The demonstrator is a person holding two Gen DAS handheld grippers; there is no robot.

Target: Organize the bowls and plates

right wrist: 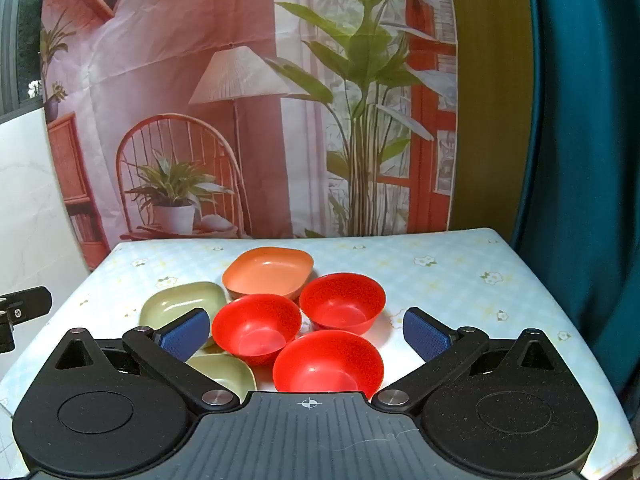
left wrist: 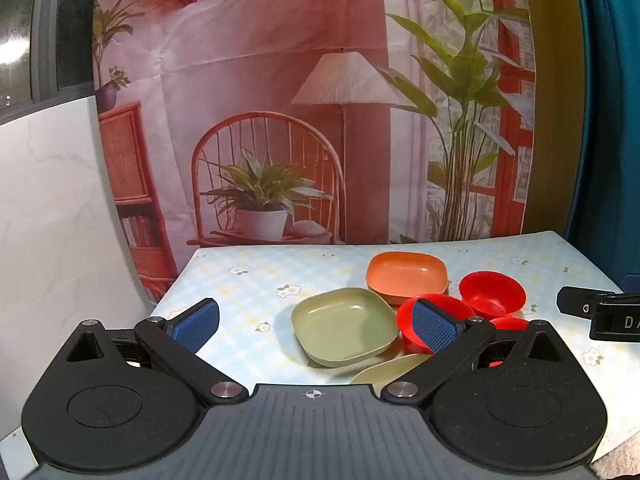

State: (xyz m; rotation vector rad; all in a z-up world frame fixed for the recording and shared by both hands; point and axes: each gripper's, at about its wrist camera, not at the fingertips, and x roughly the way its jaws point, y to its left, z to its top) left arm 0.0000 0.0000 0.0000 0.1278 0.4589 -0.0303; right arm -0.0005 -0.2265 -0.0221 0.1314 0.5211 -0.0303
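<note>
Flower-print cloth covers the counter [right wrist: 440, 272], where three red bowls [right wrist: 256, 326] and three square plates cluster mid-counter: one orange [right wrist: 268, 274], two green [right wrist: 180, 302]. Left gripper [left wrist: 316, 326] and right gripper [right wrist: 306, 334] hover apart, empty.

The desk [right wrist: 440, 280] wears a pale blue and cream checked cloth dotted with small white flowers, and on it stand three glossy red round plastic bowls [right wrist: 256, 326], a salmon-orange square plastic dish [right wrist: 268, 274], a sage-green square plastic dish [left wrist: 344, 326] and a paler yellow-green plastic dish [right wrist: 224, 374]. Both tongs are matte black with ribbed dark blue pads [right wrist: 424, 334]. Behind hangs a printed backdrop [left wrist: 260, 100] in pinks, rust-red and leafy green, beside a teal curtain [right wrist: 580, 120].
</note>
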